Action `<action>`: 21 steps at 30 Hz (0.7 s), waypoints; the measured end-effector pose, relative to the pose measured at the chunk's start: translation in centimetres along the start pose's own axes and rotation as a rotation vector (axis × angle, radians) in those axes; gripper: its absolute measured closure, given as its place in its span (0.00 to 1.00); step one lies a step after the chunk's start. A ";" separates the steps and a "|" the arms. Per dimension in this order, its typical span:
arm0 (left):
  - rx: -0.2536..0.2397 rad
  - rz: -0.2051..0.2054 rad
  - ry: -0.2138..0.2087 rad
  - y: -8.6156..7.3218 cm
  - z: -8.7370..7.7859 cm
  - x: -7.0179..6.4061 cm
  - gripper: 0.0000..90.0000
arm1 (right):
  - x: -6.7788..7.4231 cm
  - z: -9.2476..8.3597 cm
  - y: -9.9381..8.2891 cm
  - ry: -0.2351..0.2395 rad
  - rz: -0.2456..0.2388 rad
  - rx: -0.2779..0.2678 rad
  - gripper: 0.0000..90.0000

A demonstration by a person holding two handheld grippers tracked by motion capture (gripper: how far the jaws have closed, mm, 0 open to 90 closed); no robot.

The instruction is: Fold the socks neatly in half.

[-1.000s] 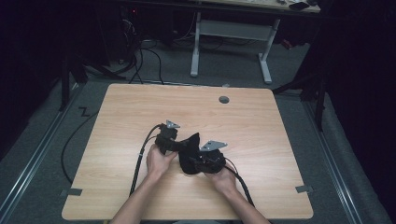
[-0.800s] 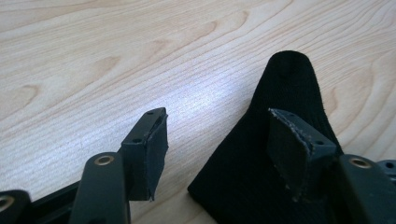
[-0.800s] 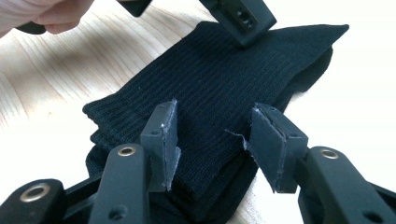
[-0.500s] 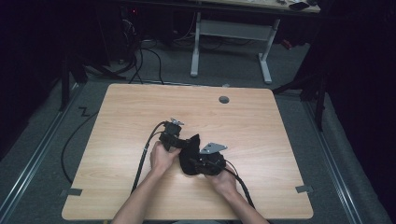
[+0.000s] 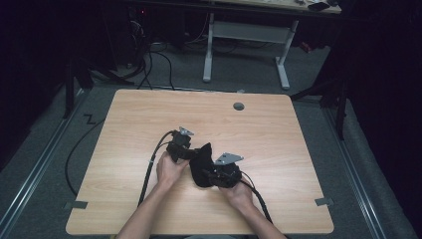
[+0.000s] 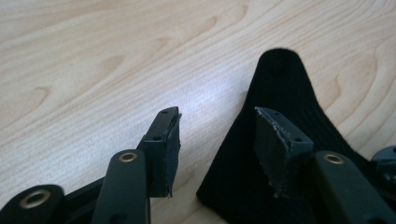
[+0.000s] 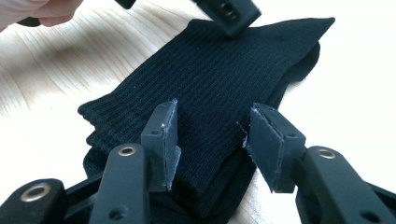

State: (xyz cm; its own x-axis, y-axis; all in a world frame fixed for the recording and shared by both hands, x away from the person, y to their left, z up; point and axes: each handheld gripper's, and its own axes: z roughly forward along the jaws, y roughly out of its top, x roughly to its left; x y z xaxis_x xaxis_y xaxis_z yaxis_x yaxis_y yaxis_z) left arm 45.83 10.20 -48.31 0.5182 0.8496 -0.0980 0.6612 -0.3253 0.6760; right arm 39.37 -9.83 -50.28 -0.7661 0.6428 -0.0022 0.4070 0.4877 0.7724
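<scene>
While the left gripper's pads stand half apart, its jaws have just been closing, and nothing is pinched yet: one pad hangs over bare wood, the other sits over the black ribbed sock, with the sock's edge running up between them. That looks like a bite being lined up on the edge, most likely to lift it or fold it over.

Over in the right gripper view, the right gripper has its jaws spread fairly wide, straddling a raised fold of the sock. The pads flank the knit without visibly squeezing it, so I judge it a steadying stance, not a firm grip. The sock looks doubled there, layers stacked at the near end. Across the fabric, a jaw tip of the other gripper pokes in at the far edge.

From the high view, the sock lies on the wooden table, in its near half, right between the two tools. The left gripper angles in from the sock's left side, the right gripper comes in from the near right, and both point toward each other. The left hand and right hand sit low near the tabletop, forearms coming in from the near edge, cables trailing behind.
</scene>
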 end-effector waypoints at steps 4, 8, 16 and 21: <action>0.018 -0.013 -0.004 -0.3 0.5 0.3 0.55 | 0.0 0.0 0.0 -0.002 -0.003 -0.001 0.59; 0.024 0.034 -0.007 -0.3 0.6 0.0 0.62 | 0.2 0.0 0.2 -0.012 -0.017 0.007 0.59; 0.012 0.022 -0.070 -0.5 0.6 0.0 0.81 | 0.0 0.0 0.3 0.008 0.019 0.022 0.59; 0.000 0.019 -0.100 -0.7 0.5 0.2 0.89 | -0.2 -0.1 0.3 0.024 0.038 0.030 0.59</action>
State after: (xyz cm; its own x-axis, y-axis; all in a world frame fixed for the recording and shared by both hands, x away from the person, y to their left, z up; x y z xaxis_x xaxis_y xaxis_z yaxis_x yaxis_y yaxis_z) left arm 45.70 10.36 -49.21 0.5823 0.7976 -0.1575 0.6508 -0.3412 0.6783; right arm 39.62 -9.88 -50.02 -0.7614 0.6469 0.0426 0.4507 0.4810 0.7520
